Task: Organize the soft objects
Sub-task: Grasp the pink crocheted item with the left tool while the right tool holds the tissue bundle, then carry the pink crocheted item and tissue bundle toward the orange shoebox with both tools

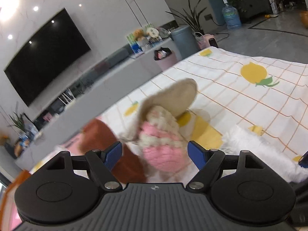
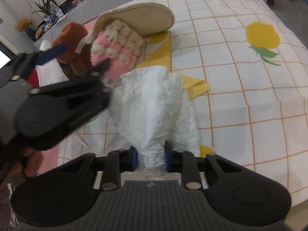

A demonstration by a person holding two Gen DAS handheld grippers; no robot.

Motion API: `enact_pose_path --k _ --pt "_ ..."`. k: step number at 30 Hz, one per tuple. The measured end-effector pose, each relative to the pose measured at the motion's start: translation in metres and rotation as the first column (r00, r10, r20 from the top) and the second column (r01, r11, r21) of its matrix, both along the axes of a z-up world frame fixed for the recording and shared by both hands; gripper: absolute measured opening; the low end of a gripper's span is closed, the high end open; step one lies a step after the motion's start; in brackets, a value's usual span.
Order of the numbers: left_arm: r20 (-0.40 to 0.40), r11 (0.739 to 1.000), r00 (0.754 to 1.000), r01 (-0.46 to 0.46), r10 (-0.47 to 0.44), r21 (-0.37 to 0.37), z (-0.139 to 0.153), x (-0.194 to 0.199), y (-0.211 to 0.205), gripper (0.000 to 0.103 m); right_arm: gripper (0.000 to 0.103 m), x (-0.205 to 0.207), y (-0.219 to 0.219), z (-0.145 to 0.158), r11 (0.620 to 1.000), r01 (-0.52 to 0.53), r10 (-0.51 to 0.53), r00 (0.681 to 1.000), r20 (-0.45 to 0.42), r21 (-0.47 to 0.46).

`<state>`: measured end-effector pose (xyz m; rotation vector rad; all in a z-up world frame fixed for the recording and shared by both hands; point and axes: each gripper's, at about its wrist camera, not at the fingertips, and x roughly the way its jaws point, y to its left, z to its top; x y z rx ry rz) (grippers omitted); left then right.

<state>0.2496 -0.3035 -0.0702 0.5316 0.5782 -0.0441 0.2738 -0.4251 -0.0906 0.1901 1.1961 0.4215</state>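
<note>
A: Right hand-held gripper [image 2: 151, 158] is clamped on the white cloth [image 2: 154, 104]. The cloth bunches at the pads and its long axis runs away from the camera across the bed [image 2: 250, 100].
B: And the left?
A: Left hand-held gripper [image 1: 155, 154] is wide open, nothing between the pads. It points at the pink knit pouch [image 1: 163, 144], which lies beside the slipper [image 1: 173, 98] and a brown plush toy [image 1: 96, 134].
B: View differences?
A: Only the right view shows the yellow cloth [image 2: 194, 88] under the white one. Only the left shows the TV [image 1: 46, 57].
</note>
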Motion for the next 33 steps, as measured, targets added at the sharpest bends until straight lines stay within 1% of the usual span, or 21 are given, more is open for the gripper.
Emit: enact_pose_path --k 3,5,7,8,10,12,13,14,15,16,17,18,19,22,25,27,30,33 --pt "-0.010 0.999 0.999 -0.043 0.043 0.002 -0.011 0.009 -0.003 0.091 0.023 0.000 0.002 0.000 1.000 -0.012 0.012 1.000 0.009 -0.010" --pt "-0.043 0.996 0.995 -0.090 0.089 -0.021 -0.016 0.018 -0.003 0.091 0.023 0.001 0.001 -0.001 1.000 -0.005 0.005 1.000 0.006 -0.006" --pt "-0.069 0.987 0.986 -0.154 0.152 -0.035 -0.018 0.026 0.001 0.091 0.023 0.001 0.000 -0.001 1.000 0.006 -0.006 1.000 0.007 -0.003" --pt "-0.081 0.984 0.983 -0.172 0.168 -0.043 -0.019 0.028 0.003 0.091 0.023 0.000 0.001 -0.001 1.000 0.005 -0.004 1.000 0.012 -0.008" --pt "-0.108 0.982 0.981 -0.172 0.164 -0.075 -0.020 0.033 0.006 0.091 0.023 -0.001 0.005 0.000 0.999 -0.013 0.014 1.000 0.024 -0.035" --pt "-0.101 0.981 0.981 -0.176 0.167 -0.085 -0.021 0.036 0.007 0.091 0.023 -0.001 0.008 0.001 0.998 -0.024 0.025 0.999 0.028 -0.058" --pt "-0.089 0.979 0.979 -0.188 0.182 -0.077 -0.022 0.038 0.007 0.084 0.023 -0.001 0.009 0.002 0.998 -0.017 0.018 1.000 0.025 -0.060" --pt "-0.082 0.978 0.978 -0.196 0.191 -0.068 -0.022 0.039 0.007 0.068 0.023 0.000 0.008 0.001 0.998 -0.004 0.006 1.000 0.020 -0.057" --pt "-0.081 0.979 0.979 -0.191 0.185 -0.071 -0.022 0.038 0.009 0.059 0.023 0.000 0.008 0.001 0.999 0.006 -0.006 1.000 0.017 -0.054" --pt "-0.077 0.980 0.982 -0.181 0.174 -0.086 -0.021 0.035 0.011 0.047 0.023 0.000 0.008 0.001 0.998 0.010 -0.009 1.000 0.016 -0.054" --pt "-0.072 0.981 0.985 -0.165 0.158 -0.106 -0.020 0.031 0.013 0.040 0.023 0.000 0.008 0.001 0.998 0.007 -0.006 1.000 0.019 -0.057" --pt "-0.062 0.981 0.987 -0.152 0.145 -0.119 -0.021 0.028 0.014 0.039 0.023 0.000 0.009 0.001 0.998 0.004 -0.003 1.000 0.021 -0.060" --pt "-0.051 0.984 0.990 -0.134 0.129 -0.116 -0.023 0.023 0.016 0.036 0.023 0.000 0.009 0.001 0.998 0.004 -0.002 1.000 0.021 -0.061" --pt "-0.028 0.992 0.996 -0.089 0.087 -0.086 -0.026 0.012 0.018 0.033 0.023 0.000 0.010 0.000 0.998 -0.001 0.003 1.000 0.023 -0.065" --pt "-0.056 0.990 0.997 -0.058 0.051 -0.126 -0.020 0.001 0.025 0.032 0.023 -0.002 0.013 0.001 0.996 -0.042 0.045 0.998 0.037 -0.082" --pt "-0.069 0.988 0.997 -0.024 0.014 -0.151 -0.013 -0.011 0.032 0.032 0.023 -0.001 0.012 0.001 0.996 -0.045 0.048 0.998 0.032 -0.075" --pt "-0.060 0.989 0.997 0.045 -0.054 -0.138 -0.003 -0.026 0.034 0.031 0.021 0.000 0.012 0.001 0.996 -0.045 0.047 0.998 0.029 -0.073" --pt "-0.059 0.987 0.993 0.095 -0.103 -0.126 0.006 -0.045 0.038 0.031 0.020 -0.002 0.022 0.005 0.989 -0.066 0.071 0.997 0.029 -0.136"
